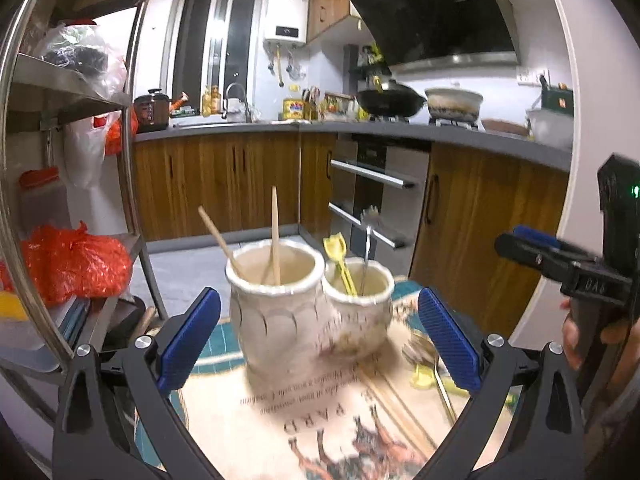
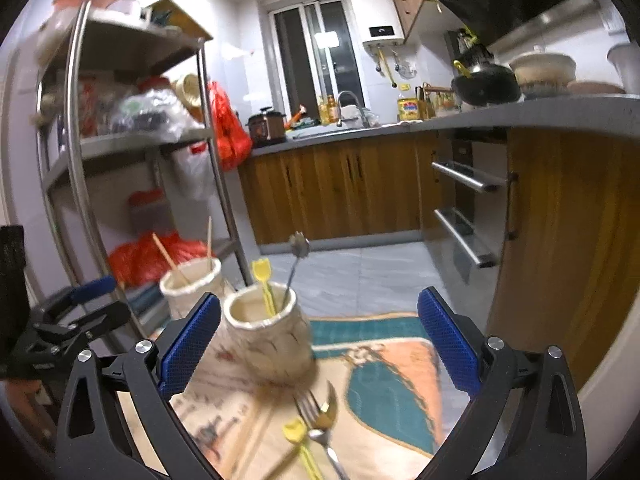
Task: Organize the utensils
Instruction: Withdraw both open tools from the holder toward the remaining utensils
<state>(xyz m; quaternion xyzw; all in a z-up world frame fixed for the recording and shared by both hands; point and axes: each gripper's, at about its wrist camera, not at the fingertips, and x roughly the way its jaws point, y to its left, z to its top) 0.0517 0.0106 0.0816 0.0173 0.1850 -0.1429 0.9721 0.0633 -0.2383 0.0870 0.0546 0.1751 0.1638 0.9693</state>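
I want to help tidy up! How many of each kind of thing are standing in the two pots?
Wooden chopsticks: 2
Yellow plastic fork: 1
Metal fork: 1
Total: 4

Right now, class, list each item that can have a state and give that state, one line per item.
left gripper: open, holding nothing
right gripper: open, holding nothing
larger jar: upright, two wooden chopsticks inside
smaller jar: upright, yellow fork and metal fork inside
loose forks: lying on the cloth, not yet sorted
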